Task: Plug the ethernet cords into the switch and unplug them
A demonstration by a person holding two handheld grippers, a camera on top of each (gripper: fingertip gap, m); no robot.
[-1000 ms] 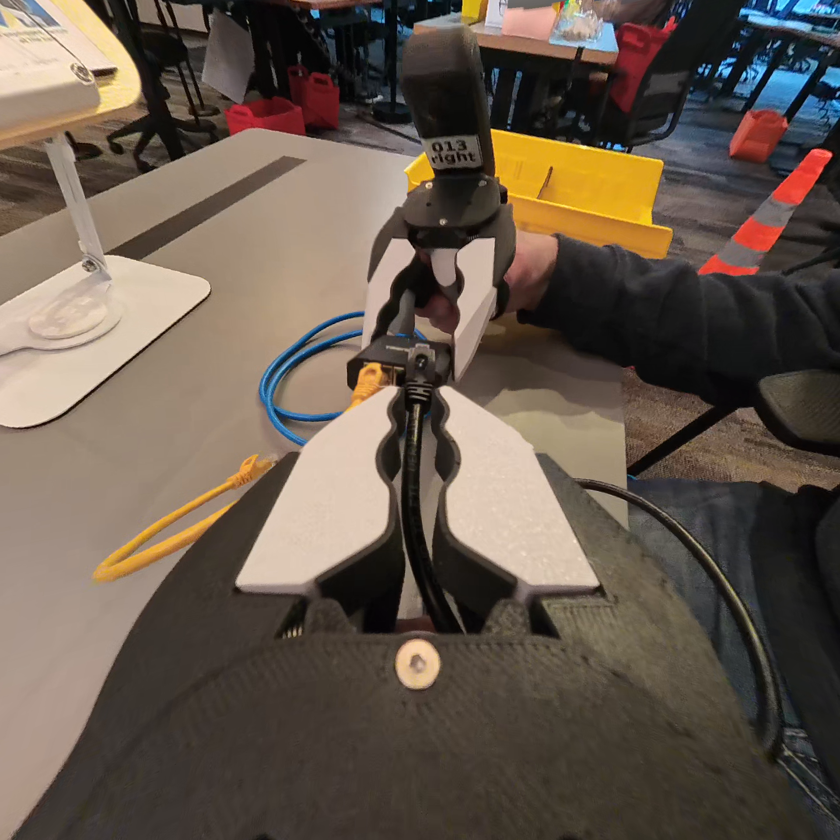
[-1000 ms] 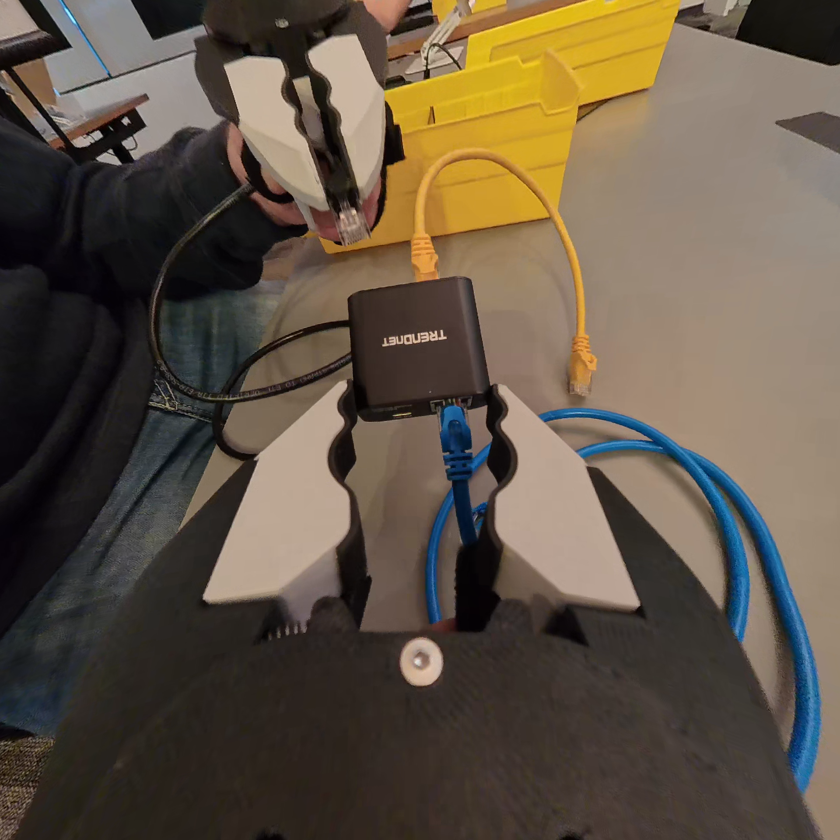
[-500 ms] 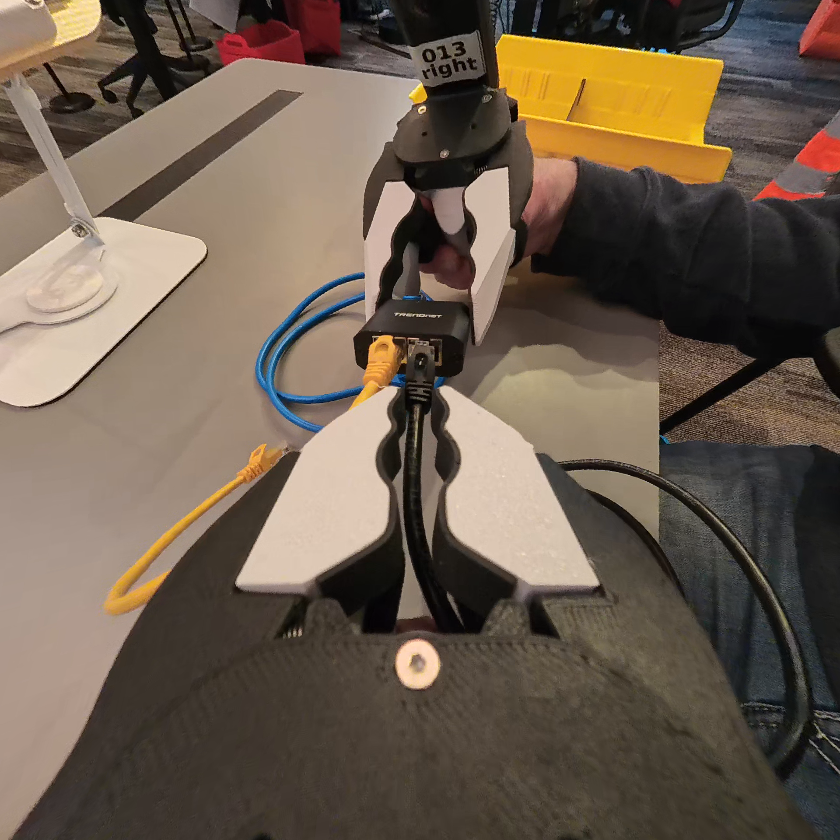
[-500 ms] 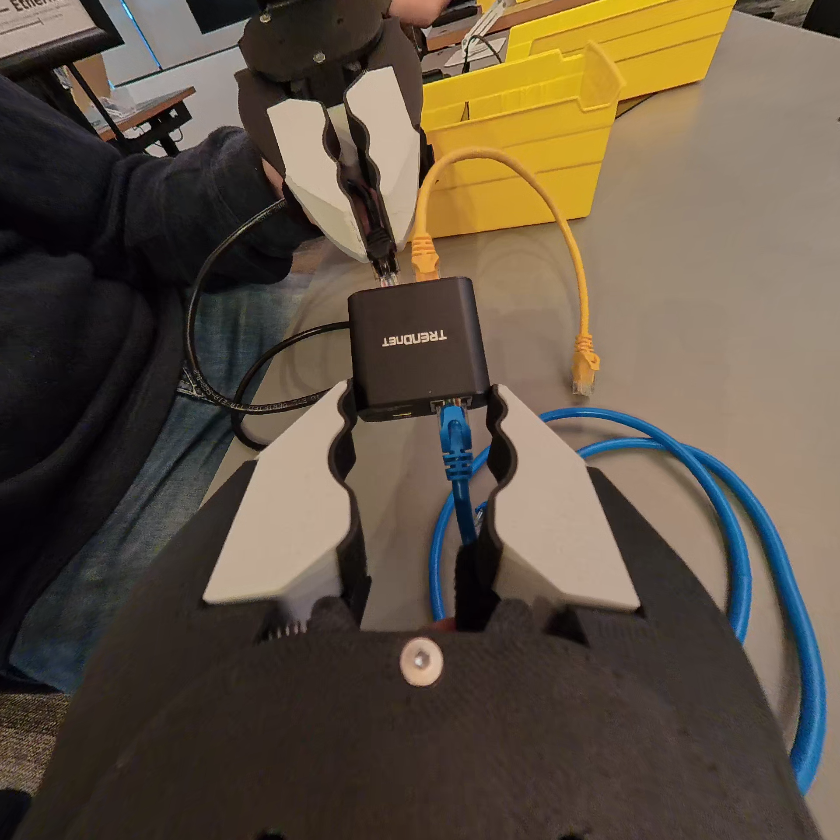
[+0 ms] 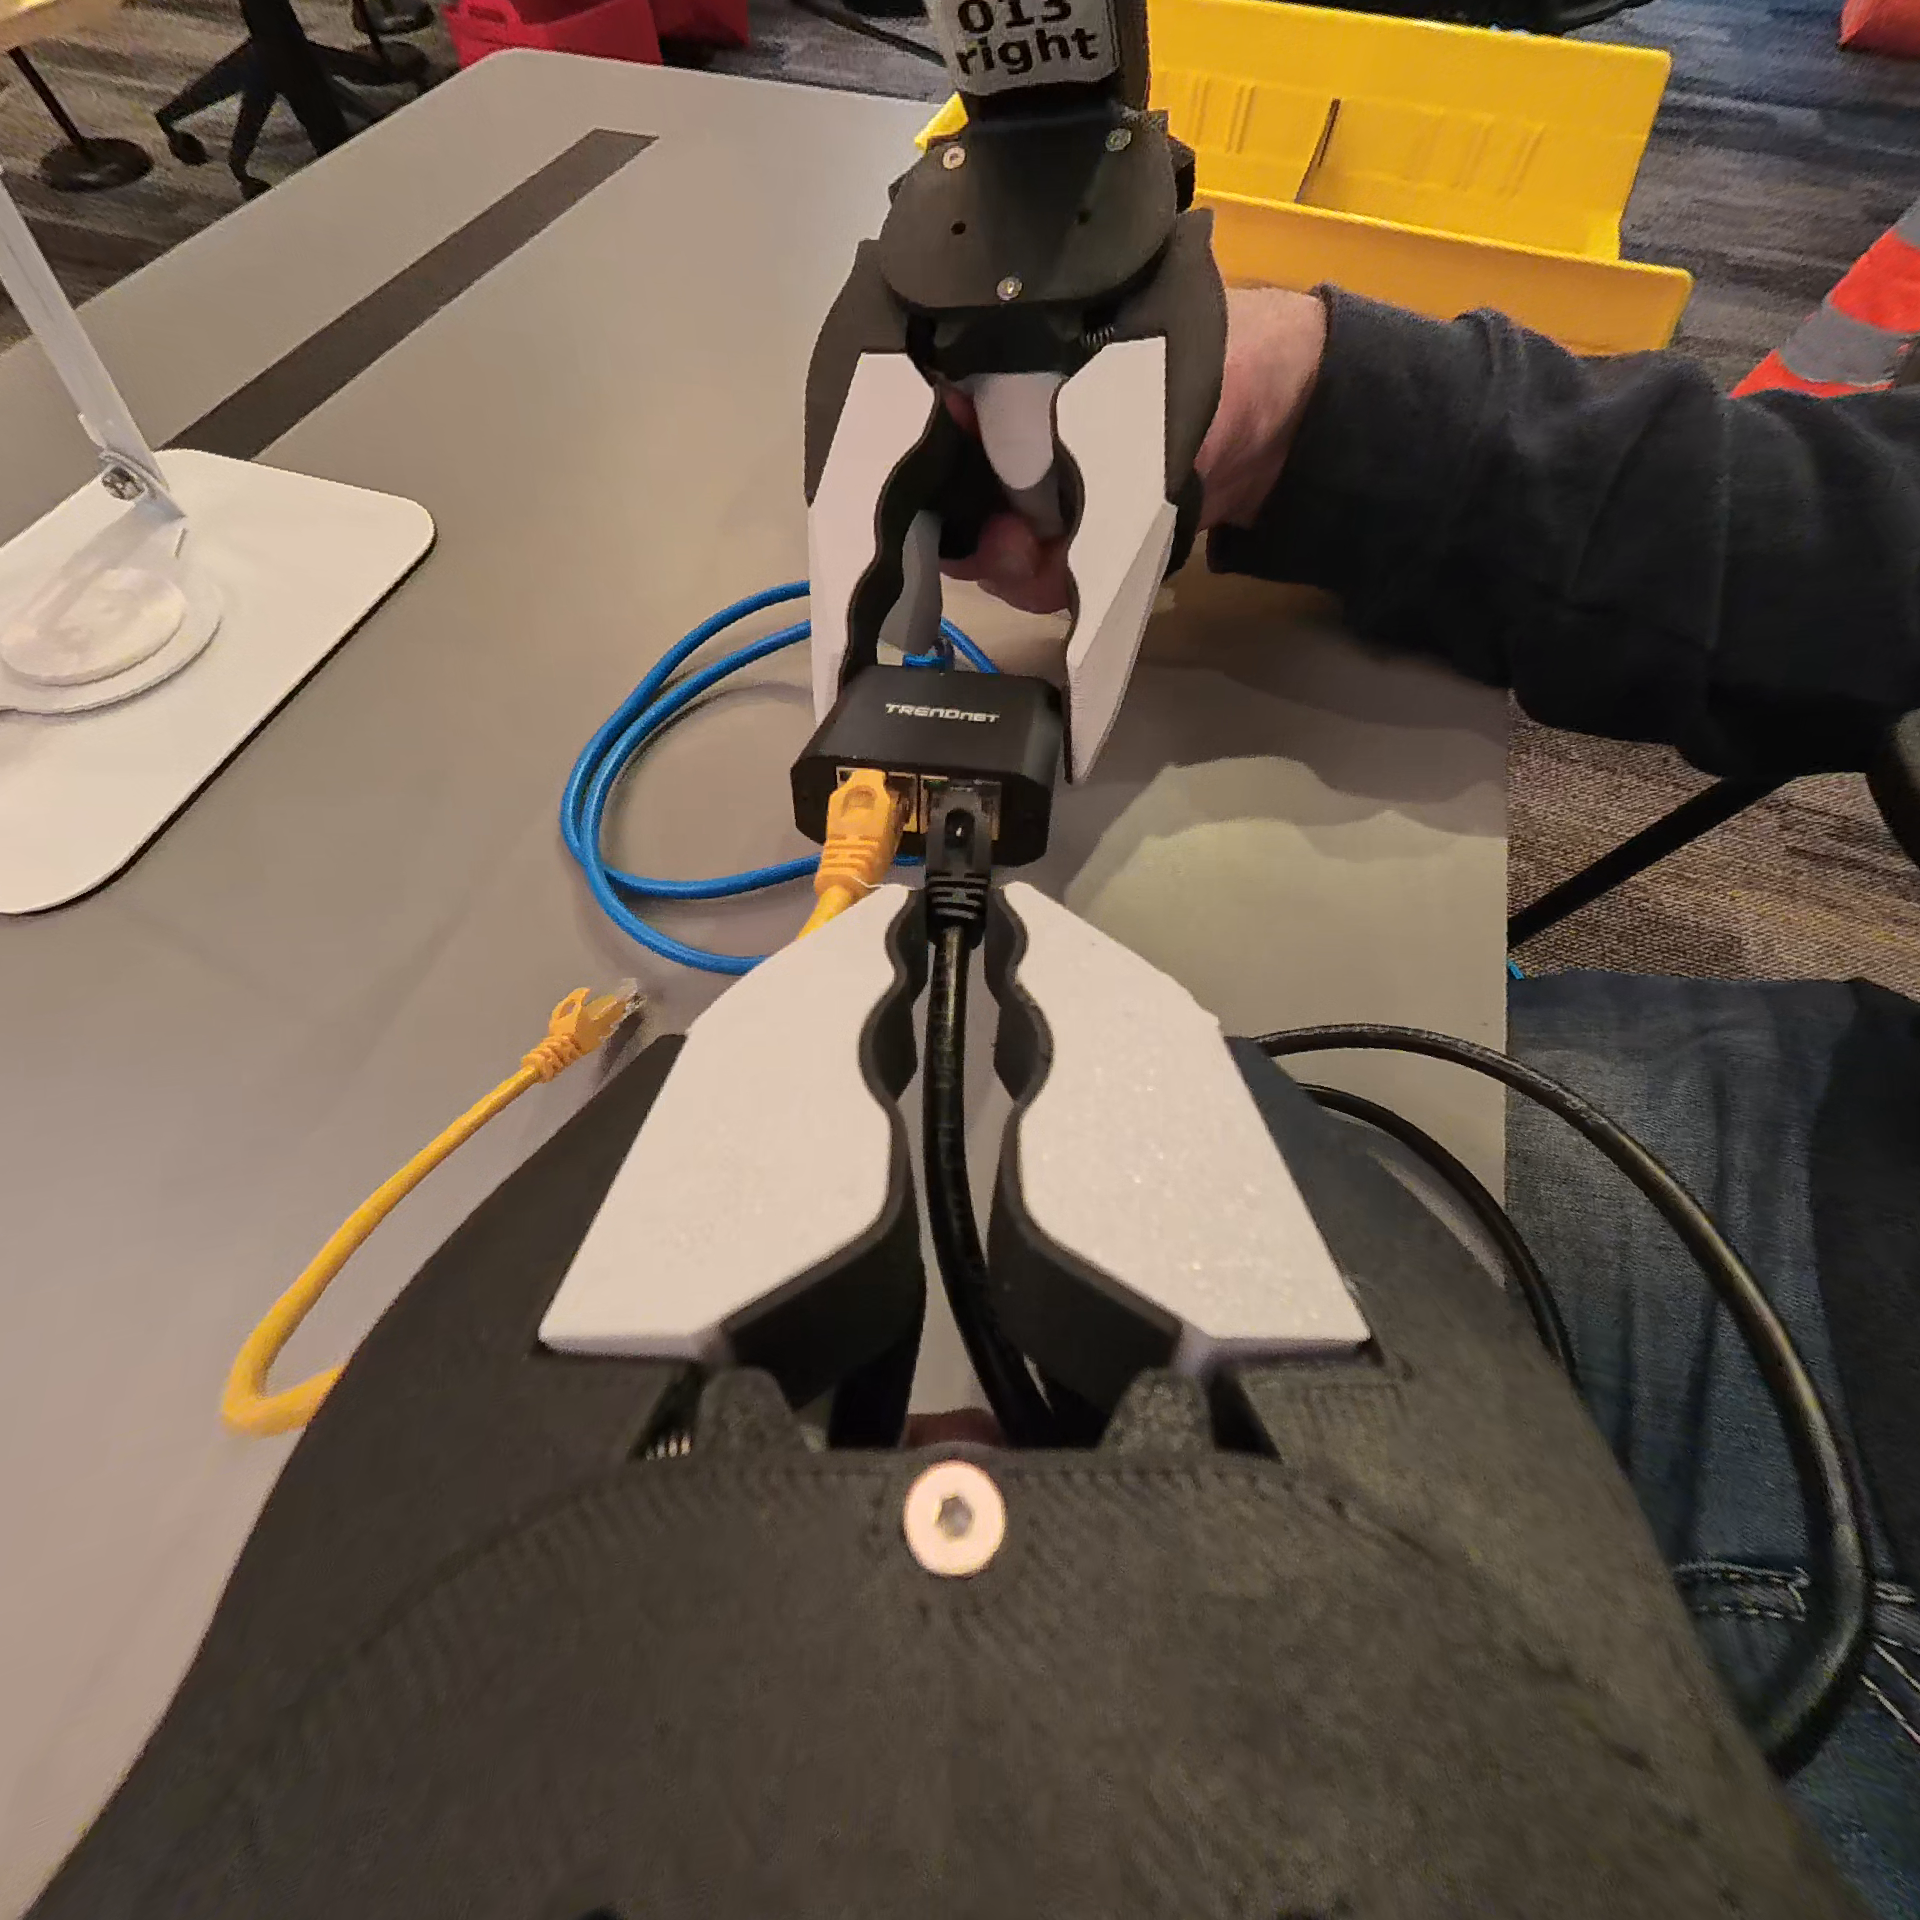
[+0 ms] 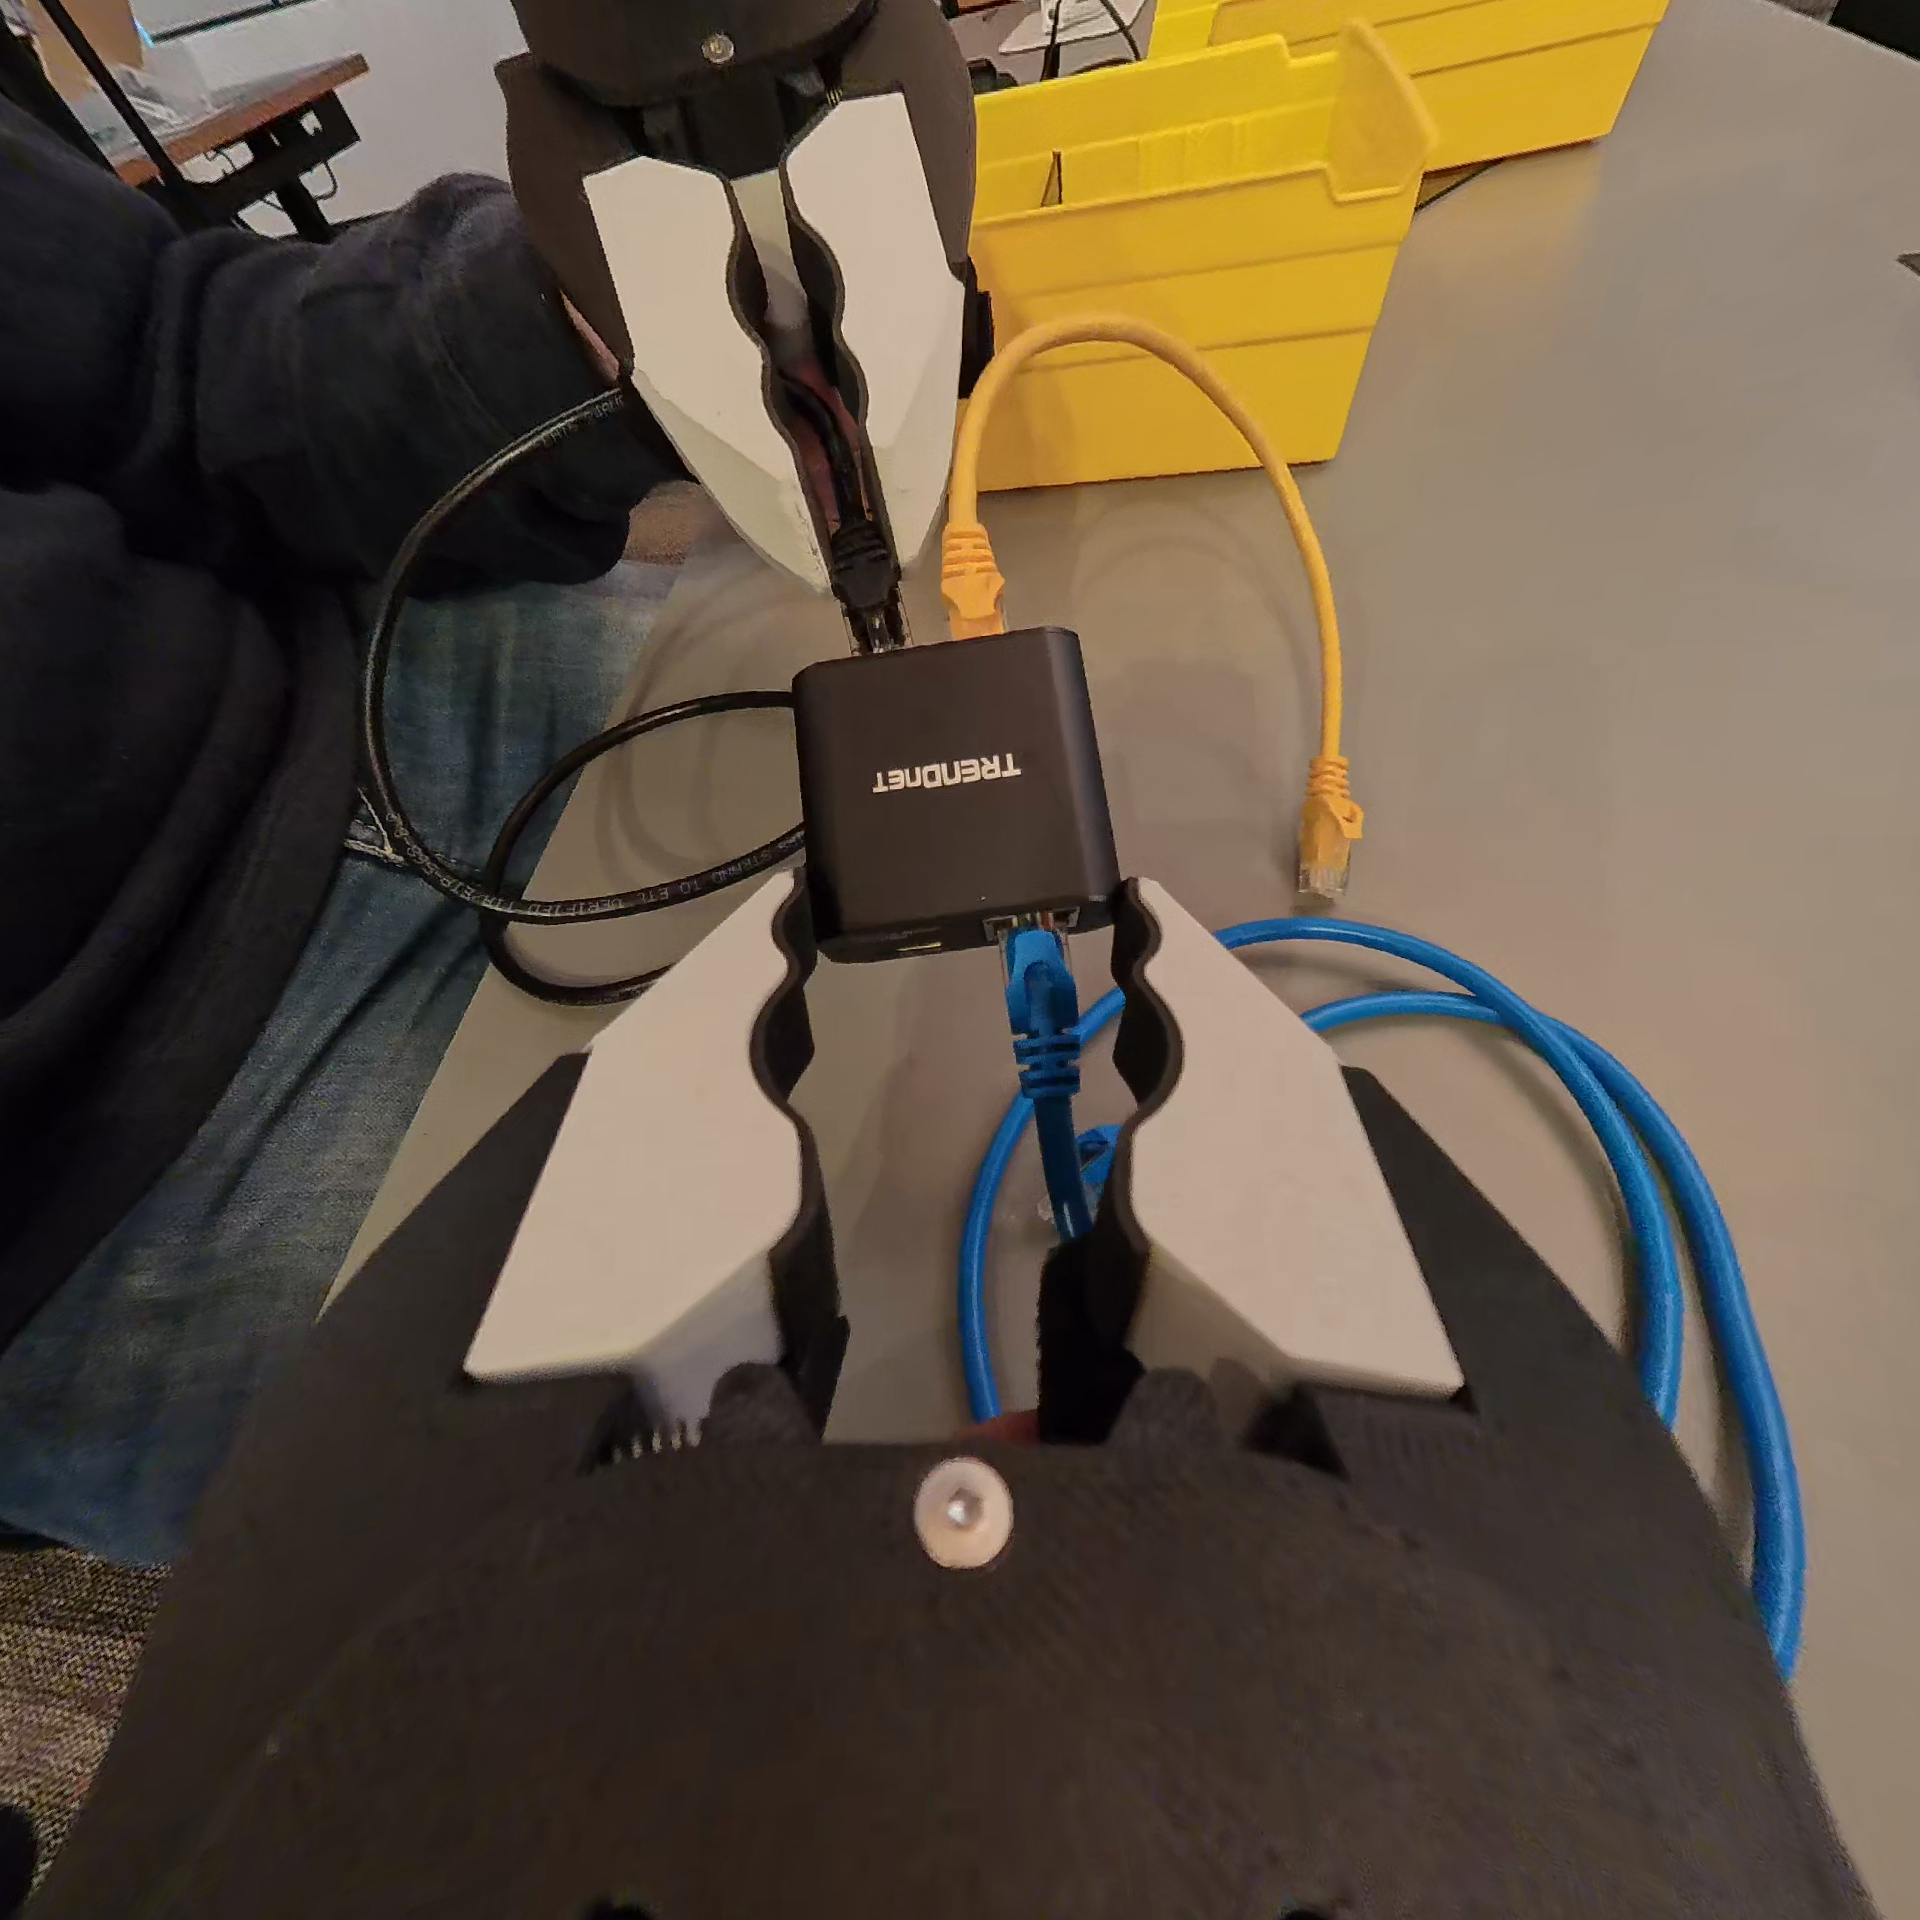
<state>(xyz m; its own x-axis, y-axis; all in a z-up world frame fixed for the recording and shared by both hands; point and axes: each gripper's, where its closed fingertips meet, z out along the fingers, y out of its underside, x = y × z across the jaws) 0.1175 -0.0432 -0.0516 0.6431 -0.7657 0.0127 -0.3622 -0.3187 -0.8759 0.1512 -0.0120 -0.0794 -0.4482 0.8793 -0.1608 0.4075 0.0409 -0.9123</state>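
Left tongs [image 5: 951,914] pinching black cord [image 5: 951,1091] just behind plug; a second ago plug hung above switch [image 6: 951,779], now its tip sits at port mouth beside plugged yellow cord [image 5: 857,831], centre of left wrist frame

Whether latch has clicked, cannot tell; likely final push remains

Right tongs [image 6: 961,904] spread, bracing switch's rear corners, unchanged; blue cord [image 6: 1044,1023] plugged between them

Switch on grey worktop [image 5: 416,727], mid frame; yellow bin [image 6: 1195,312] upper right
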